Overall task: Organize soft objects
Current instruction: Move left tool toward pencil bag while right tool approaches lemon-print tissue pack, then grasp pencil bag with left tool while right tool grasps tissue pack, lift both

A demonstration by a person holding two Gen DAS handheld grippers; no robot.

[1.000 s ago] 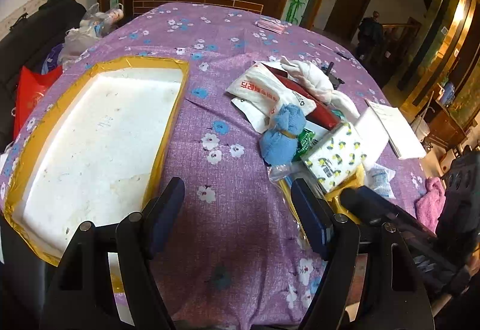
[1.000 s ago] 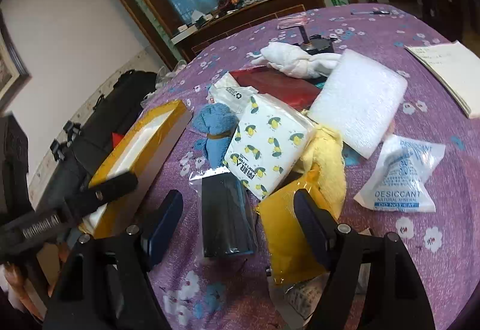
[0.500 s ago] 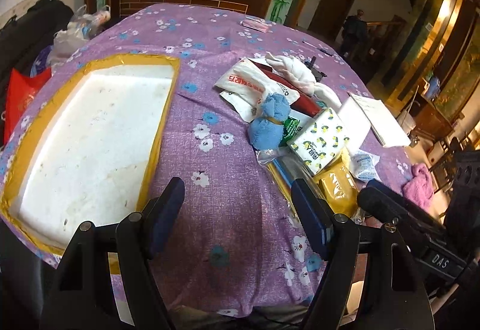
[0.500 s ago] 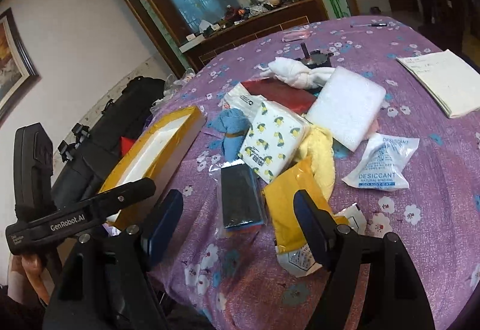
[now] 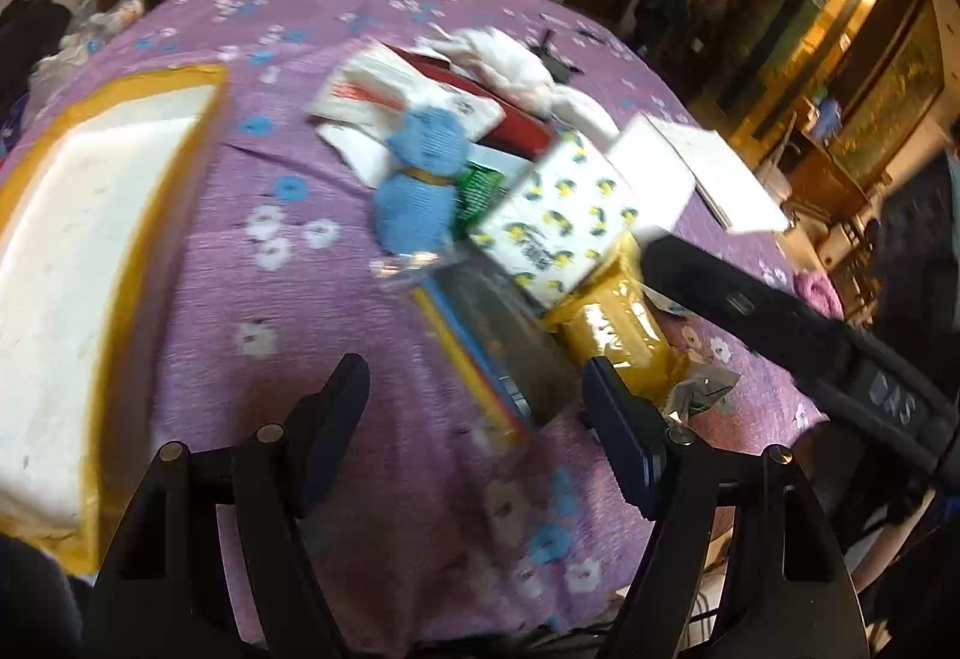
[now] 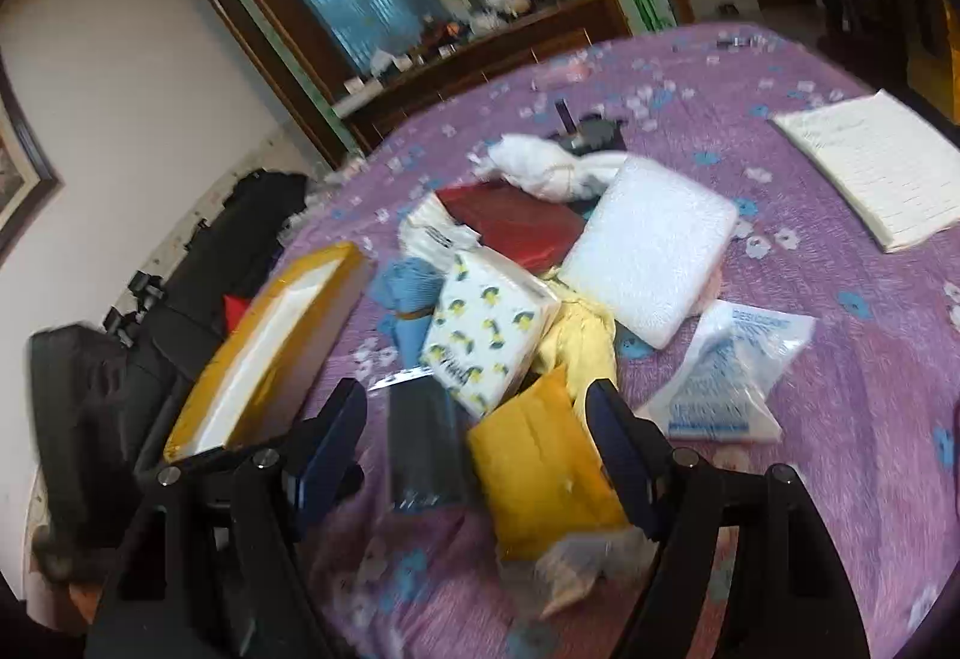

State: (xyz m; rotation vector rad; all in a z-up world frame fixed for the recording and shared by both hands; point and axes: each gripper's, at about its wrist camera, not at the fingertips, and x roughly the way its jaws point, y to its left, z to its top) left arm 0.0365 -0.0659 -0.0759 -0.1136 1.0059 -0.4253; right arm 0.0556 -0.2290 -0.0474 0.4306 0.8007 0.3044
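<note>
**Soft pile waiting, both grippers empty**

Left gripper point(image 5: 468, 407) is held wide open w/ nothing between the jaws; right gripper point(image 6: 480, 431) likewise, approx. as wide. The soft things are heaped mid-table, beside the foam box point(image 5: 90, 251). The tissue pack point(image 6: 486, 329) is judged light and squashy, best pinched across its short sides. The blue cloth point(image 5: 420, 179) is limp, so its tied middle should be taken. The yellow packet point(image 6: 540, 461) looks slippery; grip near an edge.

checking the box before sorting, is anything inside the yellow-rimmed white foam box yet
No, the yellow-rimmed white foam box shows only its bare white floor in the left wrist view.
</note>
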